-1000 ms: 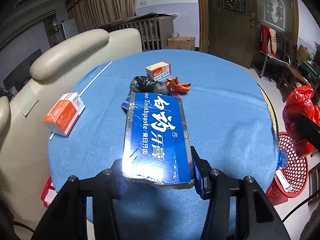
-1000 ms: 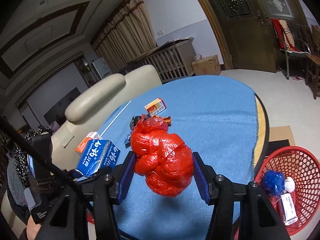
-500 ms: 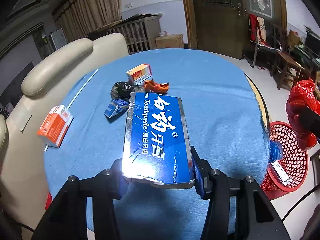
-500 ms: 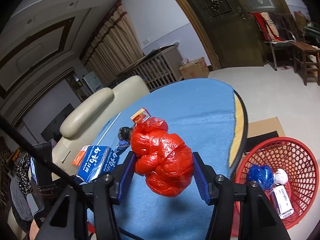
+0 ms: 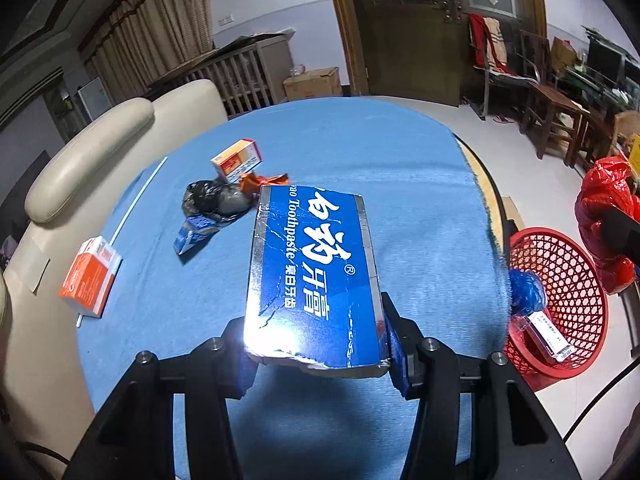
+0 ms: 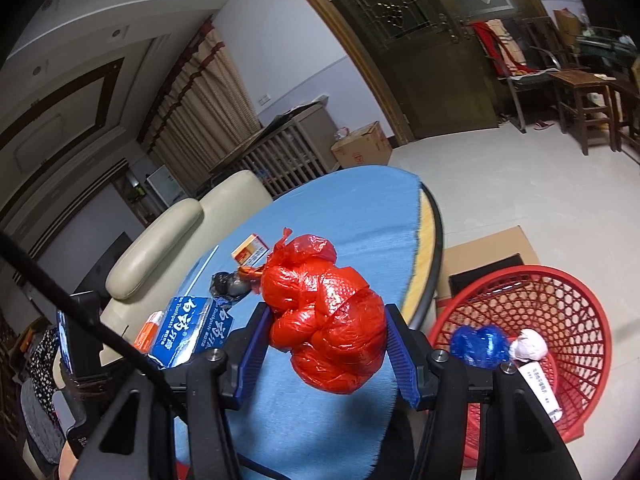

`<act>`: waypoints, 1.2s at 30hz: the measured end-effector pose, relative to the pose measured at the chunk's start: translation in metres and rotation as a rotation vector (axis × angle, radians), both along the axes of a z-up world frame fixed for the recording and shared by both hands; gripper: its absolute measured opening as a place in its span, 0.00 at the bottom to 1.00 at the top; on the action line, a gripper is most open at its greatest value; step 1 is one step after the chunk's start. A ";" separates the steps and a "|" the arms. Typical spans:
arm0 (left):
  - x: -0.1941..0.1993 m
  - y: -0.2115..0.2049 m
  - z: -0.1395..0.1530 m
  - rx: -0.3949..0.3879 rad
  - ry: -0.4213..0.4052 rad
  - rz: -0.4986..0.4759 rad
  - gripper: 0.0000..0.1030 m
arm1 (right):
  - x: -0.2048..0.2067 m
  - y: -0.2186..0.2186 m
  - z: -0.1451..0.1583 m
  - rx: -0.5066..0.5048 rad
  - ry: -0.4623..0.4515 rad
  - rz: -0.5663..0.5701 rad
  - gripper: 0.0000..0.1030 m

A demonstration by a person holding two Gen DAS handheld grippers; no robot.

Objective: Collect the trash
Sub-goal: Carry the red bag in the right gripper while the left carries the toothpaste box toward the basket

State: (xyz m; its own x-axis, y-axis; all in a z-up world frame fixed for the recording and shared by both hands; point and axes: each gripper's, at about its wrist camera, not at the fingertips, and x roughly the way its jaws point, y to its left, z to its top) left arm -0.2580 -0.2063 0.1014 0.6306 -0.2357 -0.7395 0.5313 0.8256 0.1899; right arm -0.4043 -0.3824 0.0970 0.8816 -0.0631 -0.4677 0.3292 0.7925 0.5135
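Left gripper (image 5: 316, 344) clamps a blue box (image 5: 314, 276) reading "Toothpaste" above the blue table (image 5: 420, 208). Right gripper (image 6: 326, 354) squeezes a red bag (image 6: 326, 320) beside the red basket (image 6: 568, 304). Only the right view shows a white ball (image 6: 530, 345) in the basket.

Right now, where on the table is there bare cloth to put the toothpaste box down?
Bare cloth lies right of the toothpaste box, out to the table edge by the basket, and across the far side. It is crowded at left: black bag, small box, orange carton.
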 end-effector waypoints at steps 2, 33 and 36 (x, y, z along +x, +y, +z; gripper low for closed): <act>-0.002 -0.004 0.000 0.001 0.000 -0.009 0.52 | -0.004 -0.003 -0.001 0.002 0.005 -0.011 0.57; -0.003 -0.008 -0.004 -0.007 0.012 -0.012 0.52 | 0.001 -0.007 -0.004 0.001 0.039 -0.011 0.57; -0.003 -0.008 -0.005 -0.007 0.012 -0.013 0.52 | 0.001 -0.007 -0.004 0.001 0.038 -0.011 0.57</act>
